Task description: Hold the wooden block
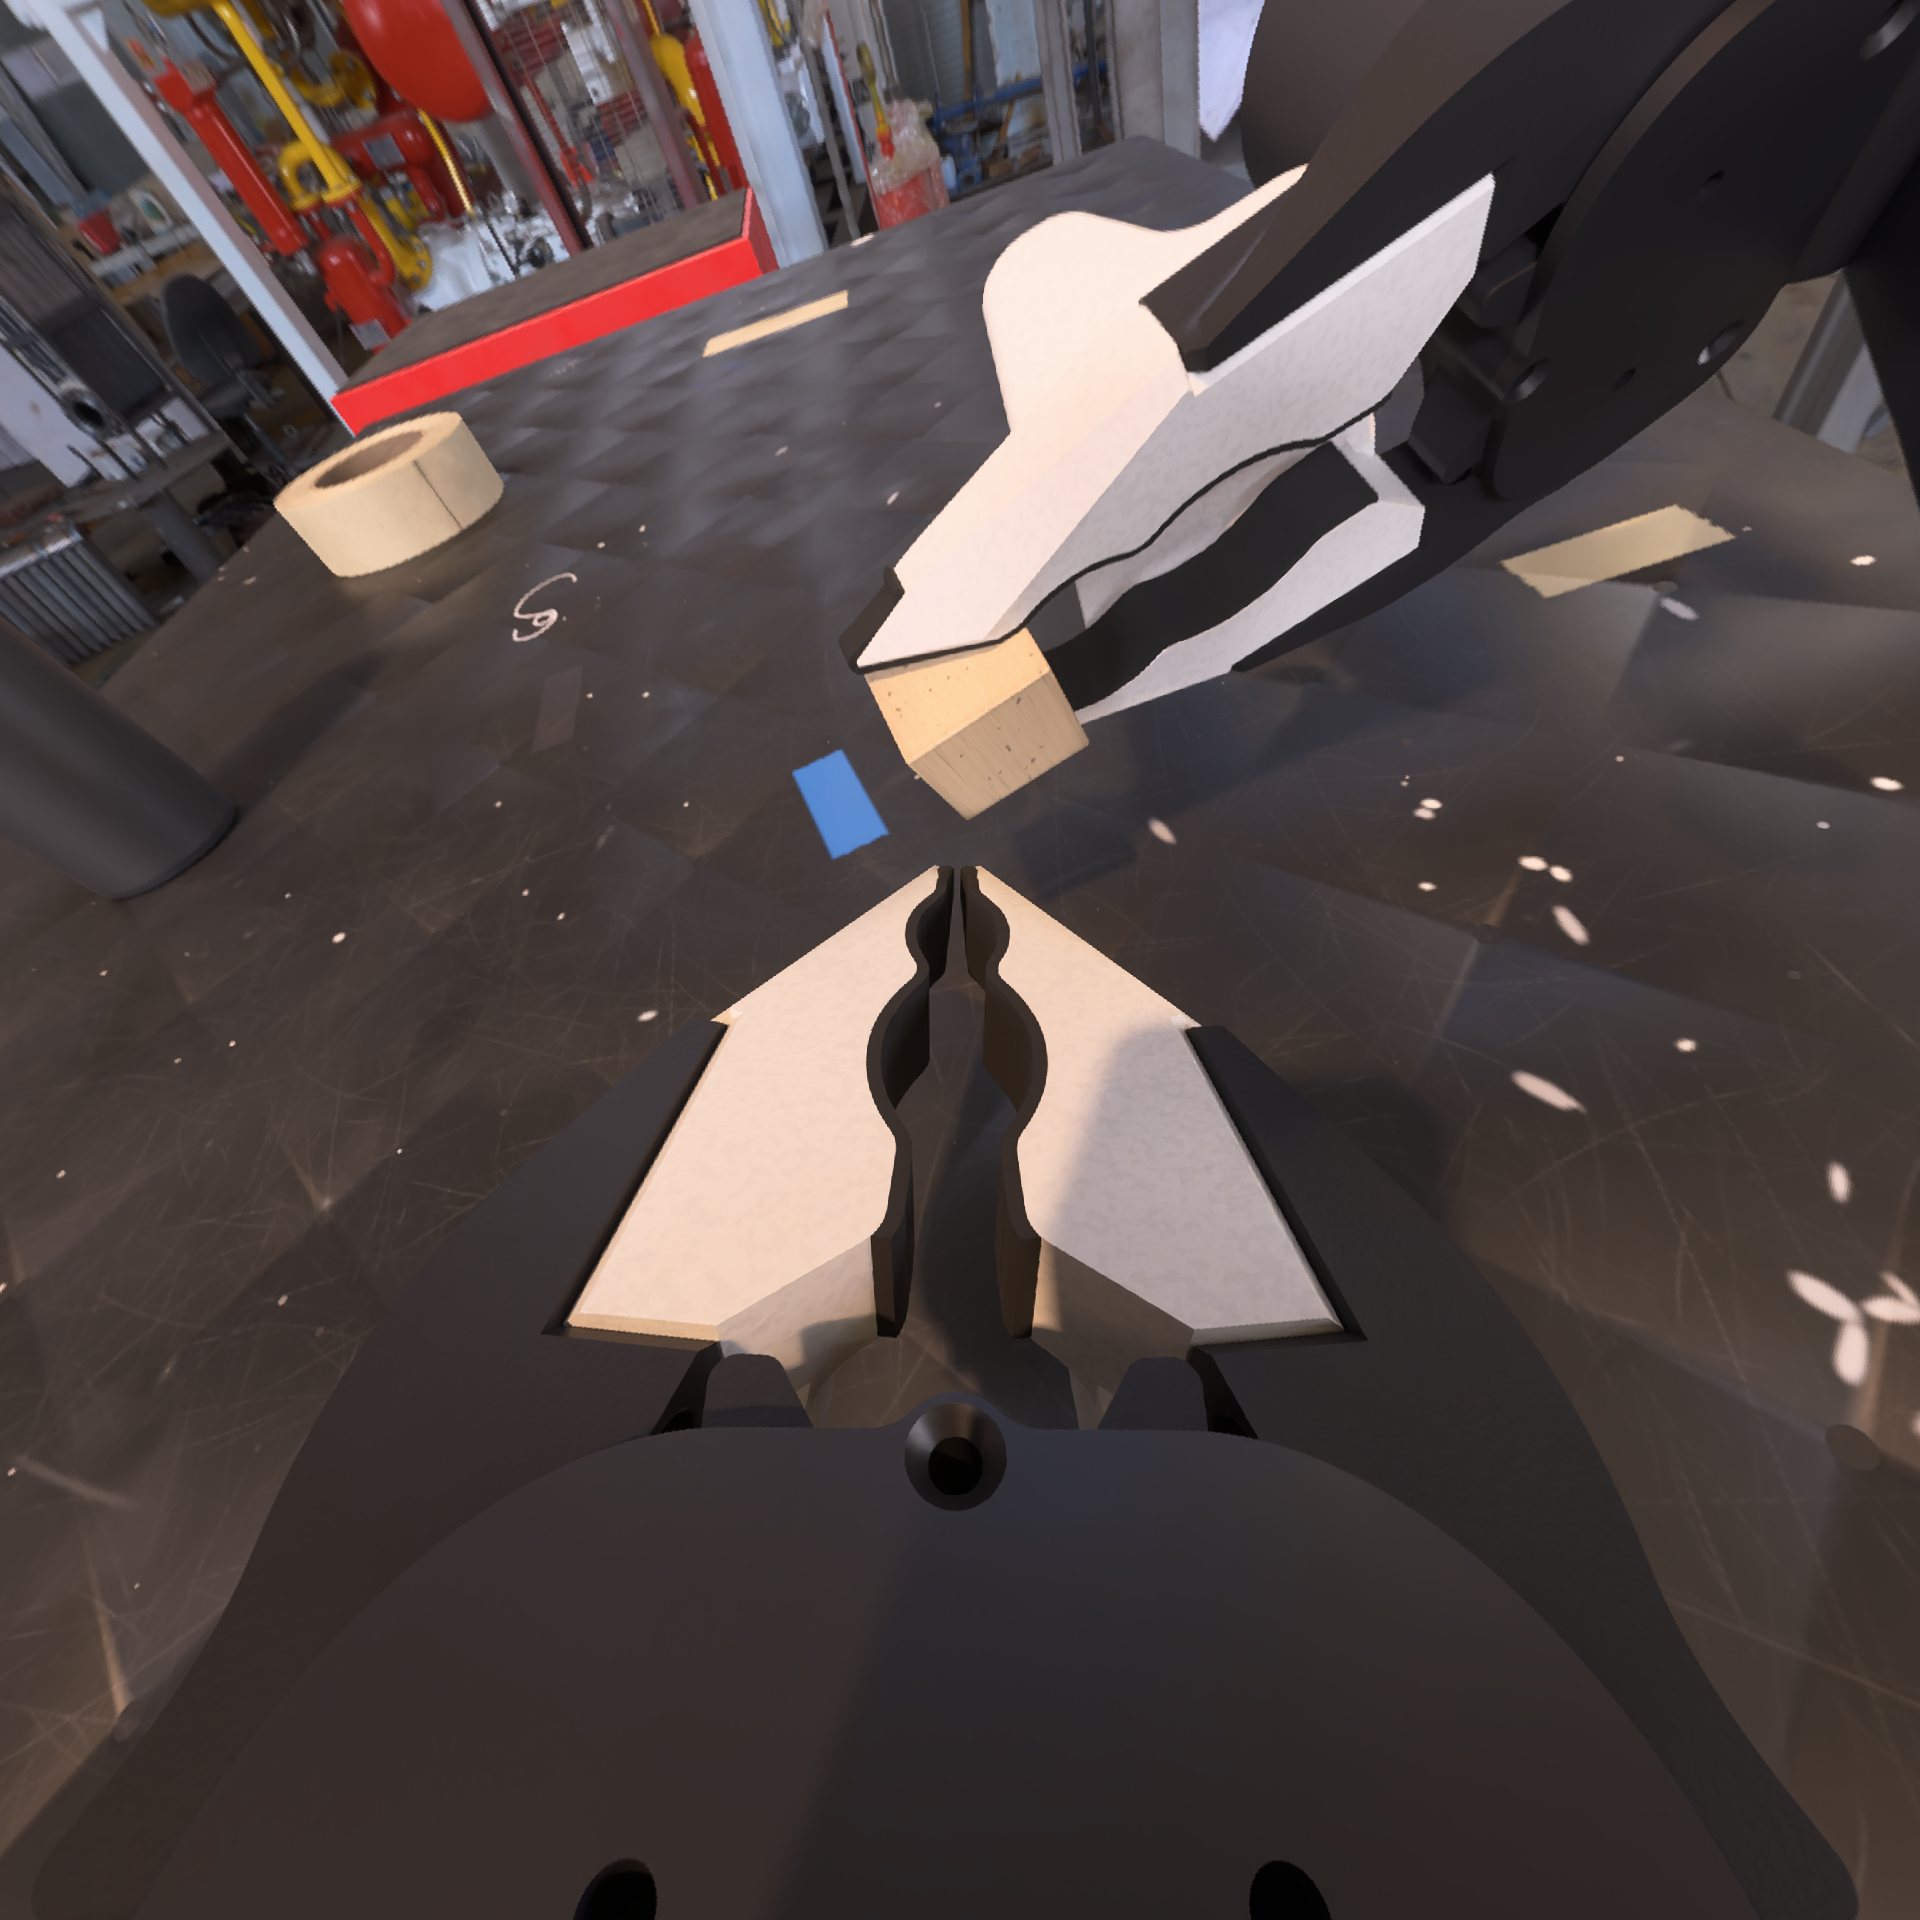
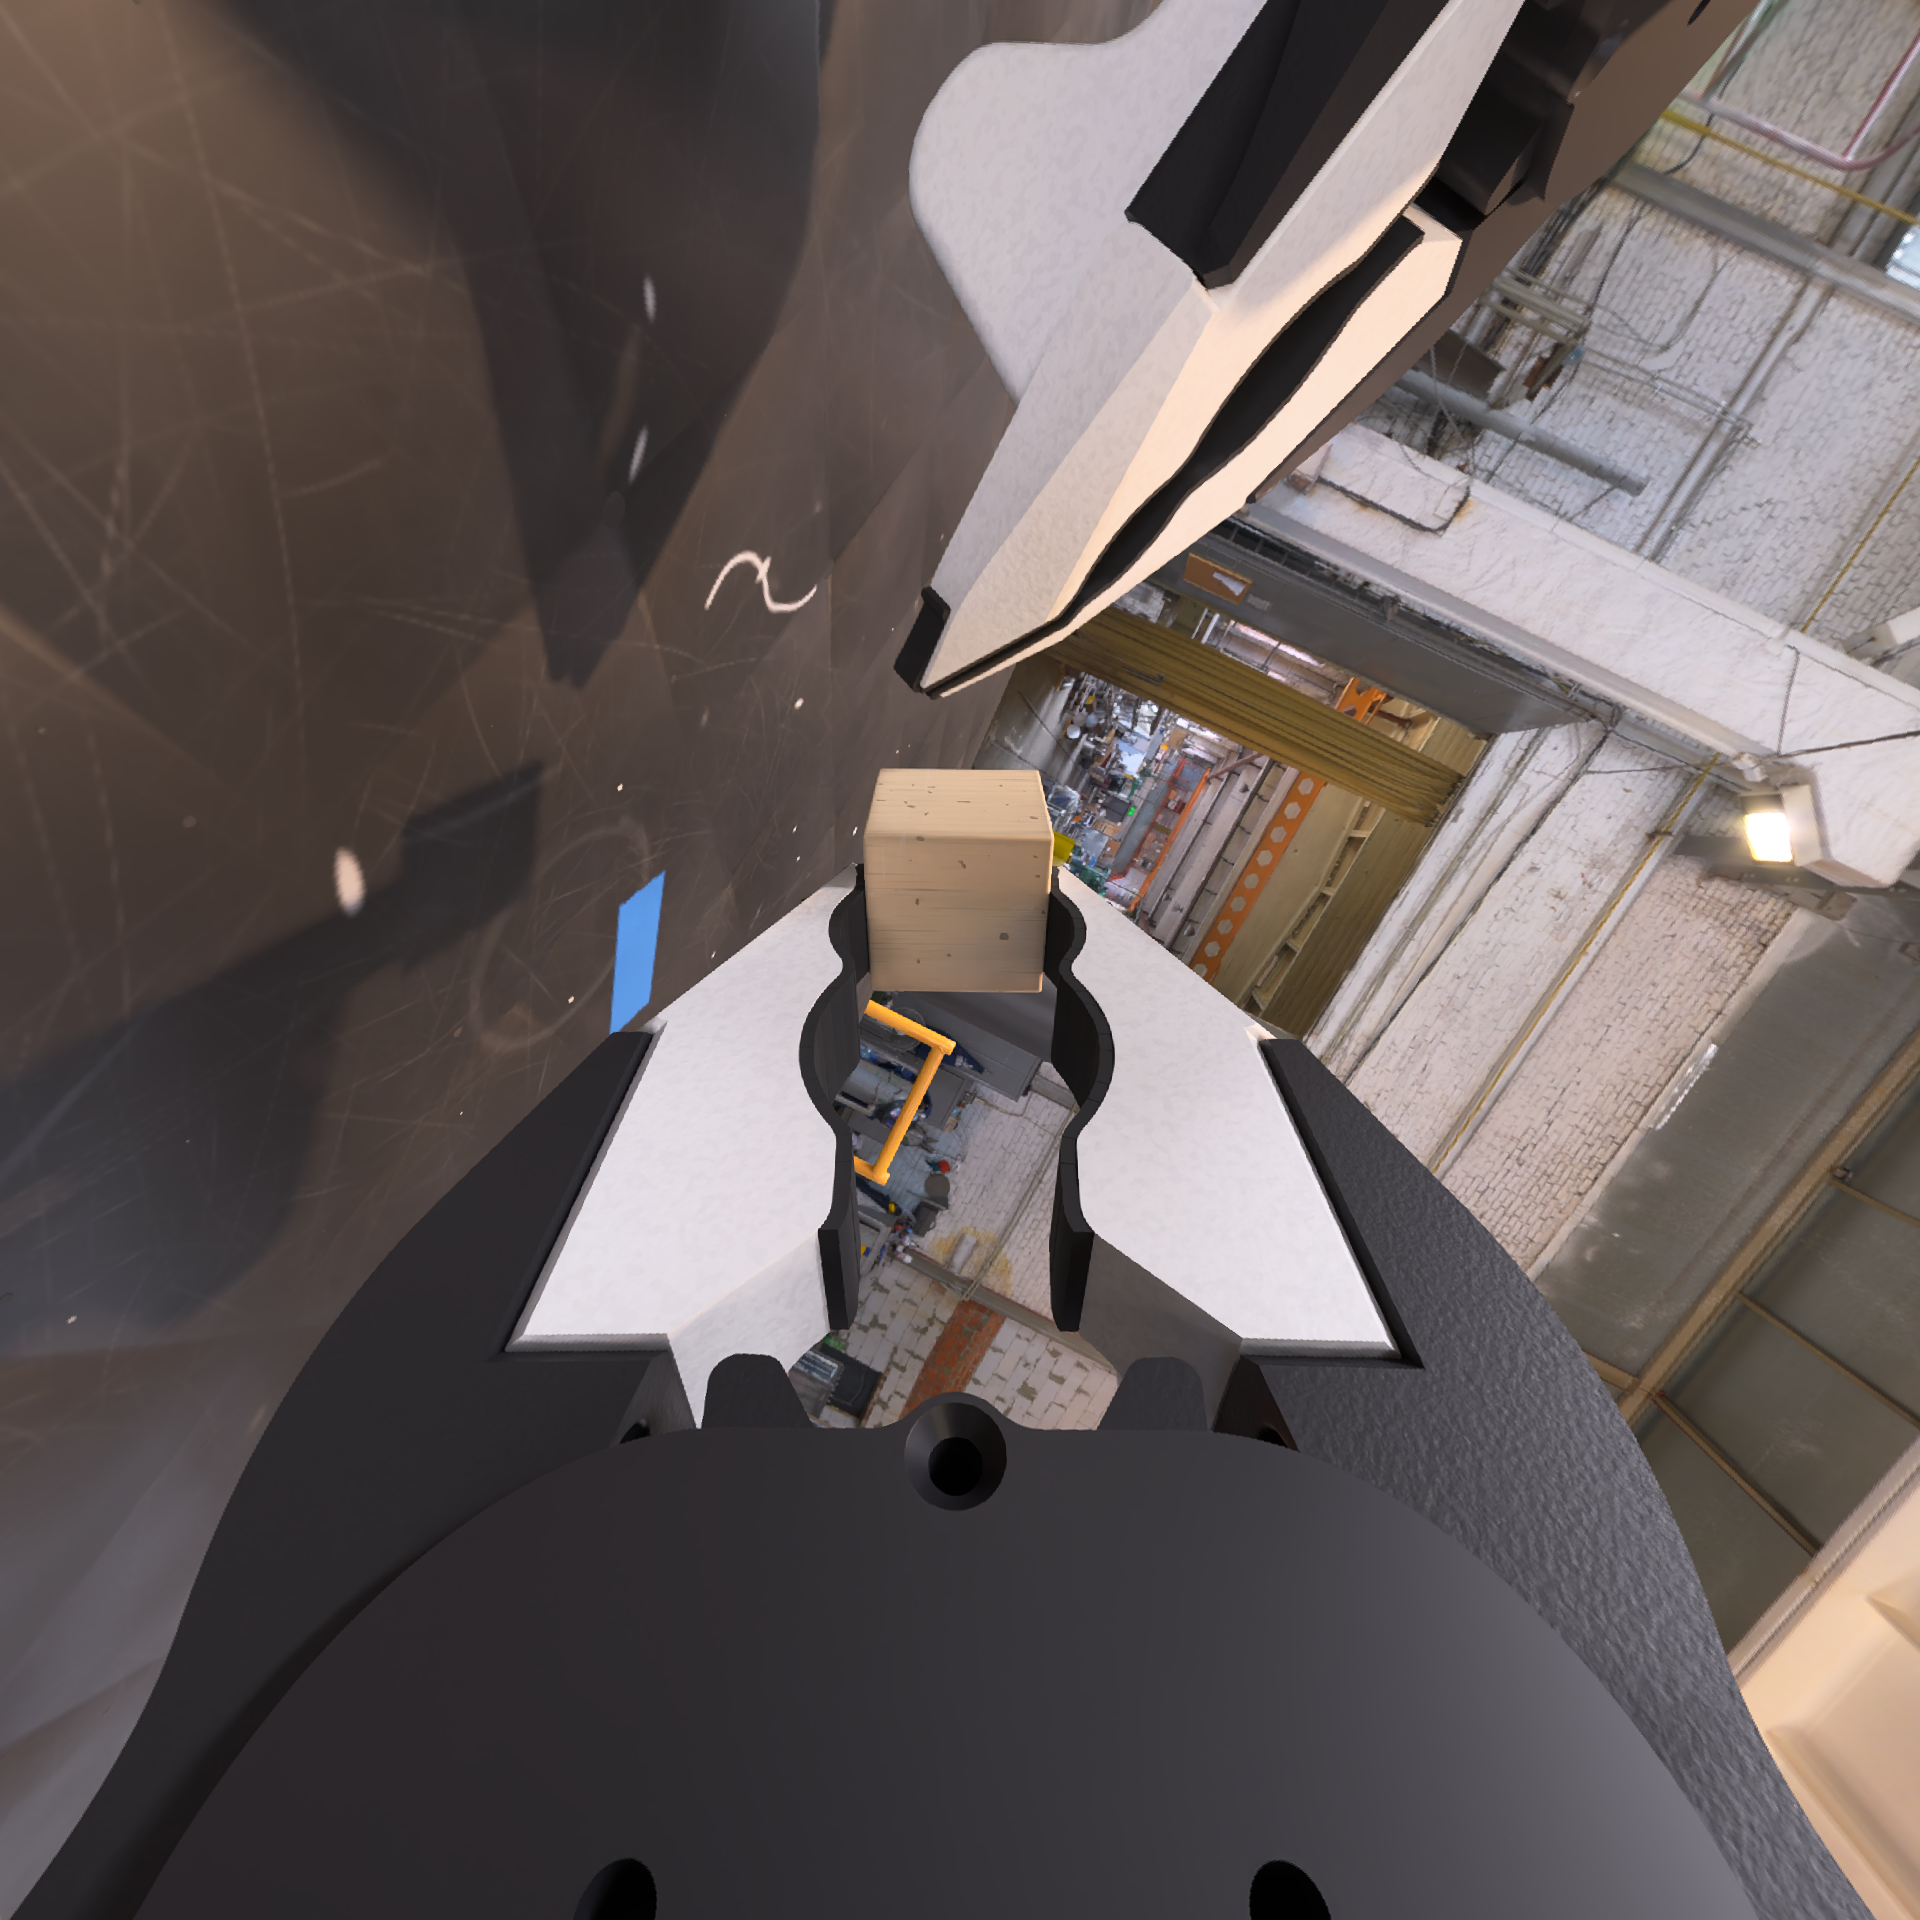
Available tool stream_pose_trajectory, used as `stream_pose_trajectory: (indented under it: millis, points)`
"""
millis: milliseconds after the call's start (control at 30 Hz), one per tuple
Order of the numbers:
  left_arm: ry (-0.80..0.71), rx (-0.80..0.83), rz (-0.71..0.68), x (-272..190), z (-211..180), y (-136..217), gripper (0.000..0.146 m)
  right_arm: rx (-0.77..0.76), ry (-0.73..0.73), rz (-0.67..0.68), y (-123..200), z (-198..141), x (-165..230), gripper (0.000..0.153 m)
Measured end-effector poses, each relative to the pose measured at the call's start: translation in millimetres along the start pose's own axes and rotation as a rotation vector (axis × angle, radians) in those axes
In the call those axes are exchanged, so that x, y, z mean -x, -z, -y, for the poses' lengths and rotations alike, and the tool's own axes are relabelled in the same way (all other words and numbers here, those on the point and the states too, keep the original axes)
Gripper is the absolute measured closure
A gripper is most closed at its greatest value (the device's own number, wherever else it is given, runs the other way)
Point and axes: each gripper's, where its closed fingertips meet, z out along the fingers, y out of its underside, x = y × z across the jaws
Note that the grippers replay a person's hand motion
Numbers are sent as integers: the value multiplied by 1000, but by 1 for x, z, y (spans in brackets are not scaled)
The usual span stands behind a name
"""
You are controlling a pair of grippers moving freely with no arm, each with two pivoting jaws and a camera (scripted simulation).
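The wooden block [image 2: 956,883] is a small pale cube clamped between the fingertips of my right gripper [image 2: 956,914], which holds it in the air above the dark table. In the left wrist view the block [image 1: 977,727] shows at the tip of the right gripper [image 1: 961,691], which reaches in from the upper right. My left gripper [image 1: 956,875] is shut and empty, its tips just below and in front of the block, not touching it. It also shows in the right wrist view [image 2: 920,665], above the block.
The dark scratched table [image 1: 416,1039] carries a small blue tape patch [image 1: 840,802], a roll of tan tape [image 1: 390,504] at far left, tan tape strips [image 1: 1616,549] and a dark cylinder [image 1: 94,790] at the left edge. A red-edged platform [image 1: 561,322] lies beyond.
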Motion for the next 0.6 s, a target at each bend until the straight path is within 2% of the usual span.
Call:
stream_pose_trajectory:
  millis: [133,600]
  points:
    - [-6,-47,13,0,7,2,145,-10,-21,-6,0,2,0,120]
    - [-5,-28,20,3,2,-2,144,-8,-21,-1,0,0,2,120]
